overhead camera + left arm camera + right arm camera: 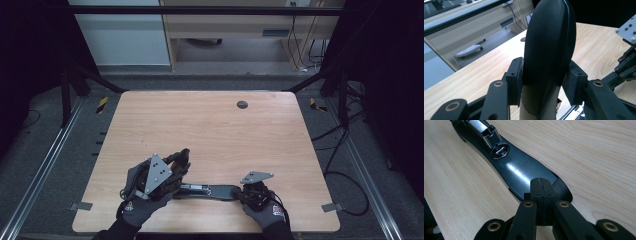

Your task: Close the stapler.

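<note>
A long black stapler (207, 190), opened out flat, lies along the near edge of the wooden bench (210, 125); its glossy base (520, 173) shows a metal anvil plate, and its rounded black top (549, 50) rises between my left jaws. My left gripper (170, 172) clasps that top on both sides, pads touching it, jaws narrow. My right gripper (541, 188) is pressed fully together, its tips resting on the base's rounded end.
</note>
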### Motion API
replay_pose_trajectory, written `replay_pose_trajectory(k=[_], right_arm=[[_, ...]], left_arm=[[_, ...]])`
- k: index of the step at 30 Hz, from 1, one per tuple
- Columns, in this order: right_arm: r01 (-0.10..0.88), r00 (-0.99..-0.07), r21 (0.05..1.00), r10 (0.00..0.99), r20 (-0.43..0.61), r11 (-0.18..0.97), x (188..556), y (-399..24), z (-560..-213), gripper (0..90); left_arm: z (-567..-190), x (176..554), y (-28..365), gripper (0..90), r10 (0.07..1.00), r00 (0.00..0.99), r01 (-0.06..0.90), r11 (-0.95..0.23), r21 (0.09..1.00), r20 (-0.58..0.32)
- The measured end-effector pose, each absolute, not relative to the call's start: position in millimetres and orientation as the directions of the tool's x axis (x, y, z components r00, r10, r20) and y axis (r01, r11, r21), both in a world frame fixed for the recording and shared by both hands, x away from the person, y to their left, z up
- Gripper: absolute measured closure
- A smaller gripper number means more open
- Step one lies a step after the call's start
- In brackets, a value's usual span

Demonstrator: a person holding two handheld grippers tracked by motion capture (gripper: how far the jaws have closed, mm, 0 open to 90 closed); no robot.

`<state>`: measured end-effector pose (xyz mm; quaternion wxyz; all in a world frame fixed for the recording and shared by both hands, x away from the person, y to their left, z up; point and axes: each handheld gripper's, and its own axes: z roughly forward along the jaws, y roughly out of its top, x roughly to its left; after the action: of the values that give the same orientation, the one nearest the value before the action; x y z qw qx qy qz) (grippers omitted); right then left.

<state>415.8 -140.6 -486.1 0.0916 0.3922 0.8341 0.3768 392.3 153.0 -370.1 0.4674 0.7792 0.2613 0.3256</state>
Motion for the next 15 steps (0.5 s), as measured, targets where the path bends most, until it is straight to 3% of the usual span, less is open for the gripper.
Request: replay_pose_trajectory(k=[15], right_arm=[[0.583, -0.677, 0.701, 0.722, 0.141, 0.410, 416, -141, -486, 90.0]], left_arm=[[-374, 394, 140, 53.8, 0.685, 0.670, 0.091, -0.458, 0.884, 0.286]])
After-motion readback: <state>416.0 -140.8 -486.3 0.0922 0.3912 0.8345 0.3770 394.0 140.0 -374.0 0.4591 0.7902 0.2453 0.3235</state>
